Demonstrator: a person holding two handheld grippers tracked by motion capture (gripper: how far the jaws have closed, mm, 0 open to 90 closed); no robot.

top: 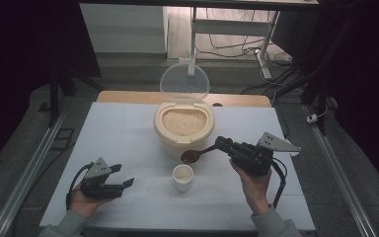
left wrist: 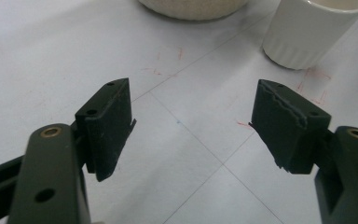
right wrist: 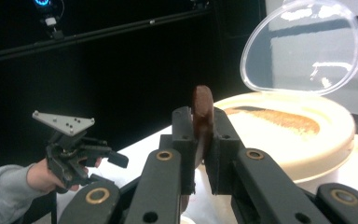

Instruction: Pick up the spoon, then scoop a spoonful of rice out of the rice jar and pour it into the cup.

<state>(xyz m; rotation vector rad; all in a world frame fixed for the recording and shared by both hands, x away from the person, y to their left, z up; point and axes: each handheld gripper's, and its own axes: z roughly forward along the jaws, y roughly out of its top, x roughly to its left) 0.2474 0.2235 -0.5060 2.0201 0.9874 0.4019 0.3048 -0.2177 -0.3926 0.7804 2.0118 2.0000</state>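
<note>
While resting low at about seven o'clock on the white table (top: 128, 128), left gripper (top: 120, 187) held in a hand, jaws spread wide with nothing between them (bare tabletop with faint red marks visible through the gap in the left gripper view). Seen from the right gripper view, same left gripper (right wrist: 114, 158) at roughly eight o'clock, grey plate on top, sleeve behind it. Small white cup (top: 183, 177) just below table centre, near six o'clock from the rice container (top: 183, 129), well apart from the left gripper; cup (left wrist: 310, 32) at one o'clock in the left gripper view. Container full of rice, clear lid (top: 184, 82) standing open at twelve o'clock. Brown wooden spoon (top: 197, 154) hanging above and just beyond the cup, bowl toward nine o'clock. Right gripper (top: 220, 143) at four o'clock from the container, jaws narrow, clamped on the spoon (right wrist: 202, 116) handle.
</note>
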